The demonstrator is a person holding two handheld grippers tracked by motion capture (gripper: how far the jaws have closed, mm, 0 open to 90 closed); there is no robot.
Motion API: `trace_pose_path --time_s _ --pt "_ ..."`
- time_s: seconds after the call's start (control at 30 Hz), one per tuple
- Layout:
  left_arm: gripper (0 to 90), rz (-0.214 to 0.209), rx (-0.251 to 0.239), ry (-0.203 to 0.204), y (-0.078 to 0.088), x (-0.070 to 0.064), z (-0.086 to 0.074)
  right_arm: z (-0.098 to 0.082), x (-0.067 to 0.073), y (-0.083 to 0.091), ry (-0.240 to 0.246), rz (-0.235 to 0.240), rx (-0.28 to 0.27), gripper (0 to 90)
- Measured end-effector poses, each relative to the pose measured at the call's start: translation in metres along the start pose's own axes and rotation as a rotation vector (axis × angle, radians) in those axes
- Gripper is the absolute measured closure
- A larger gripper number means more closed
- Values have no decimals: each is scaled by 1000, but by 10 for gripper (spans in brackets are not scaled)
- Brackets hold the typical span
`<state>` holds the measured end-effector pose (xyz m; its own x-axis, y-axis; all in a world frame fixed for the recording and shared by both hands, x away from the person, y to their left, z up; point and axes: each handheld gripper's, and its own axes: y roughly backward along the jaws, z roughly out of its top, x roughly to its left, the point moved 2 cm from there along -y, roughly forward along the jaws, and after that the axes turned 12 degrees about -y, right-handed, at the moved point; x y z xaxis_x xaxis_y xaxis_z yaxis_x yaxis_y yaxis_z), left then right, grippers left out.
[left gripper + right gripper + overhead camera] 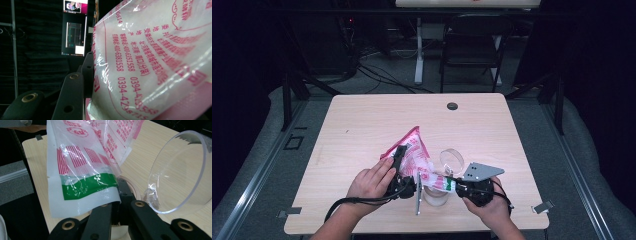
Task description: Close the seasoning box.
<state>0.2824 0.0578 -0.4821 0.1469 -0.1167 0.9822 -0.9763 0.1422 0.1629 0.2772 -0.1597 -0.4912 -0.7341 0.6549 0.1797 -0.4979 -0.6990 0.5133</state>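
Between my two grippers hangs a pink-and-white printed plastic bag [414, 152] with white contents, lifted off the wooden table [362, 125]. My left gripper [401, 152] is shut on the bag's pink upper part; one black finger [87, 72] presses against the film [155, 57]. My right gripper [118, 195] is shut on the bag's lower corner by its green stripe [87, 186], seen from above beside the right gripper [451, 186]. A pale round container [435, 196] stands on the table under that corner. A clear round cup [180, 175] lies tilted just beyond, behind the right gripper's grey plate.
A dark grommet hole [452, 106] sits near the table's far edge. A black chair [472, 40] and a white desk leg [418, 50] stand beyond the table. The clear cup [452, 159] lies close to my right hand. The table's front edge runs just below both hands.
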Motion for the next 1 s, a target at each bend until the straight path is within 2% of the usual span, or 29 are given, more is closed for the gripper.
trace_pose_path --time_s 0.6,0.77,1.0 --pt "609 -2 -5 -3 1 2 2 -1 0 1 -2 0 0 900" --pt "609 11 -16 -7 1 2 2 -1 0 2 -1 -4 3 900" --pt "609 4 -2 -13 2 3 2 -1 0 1 -2 -4 0 900"
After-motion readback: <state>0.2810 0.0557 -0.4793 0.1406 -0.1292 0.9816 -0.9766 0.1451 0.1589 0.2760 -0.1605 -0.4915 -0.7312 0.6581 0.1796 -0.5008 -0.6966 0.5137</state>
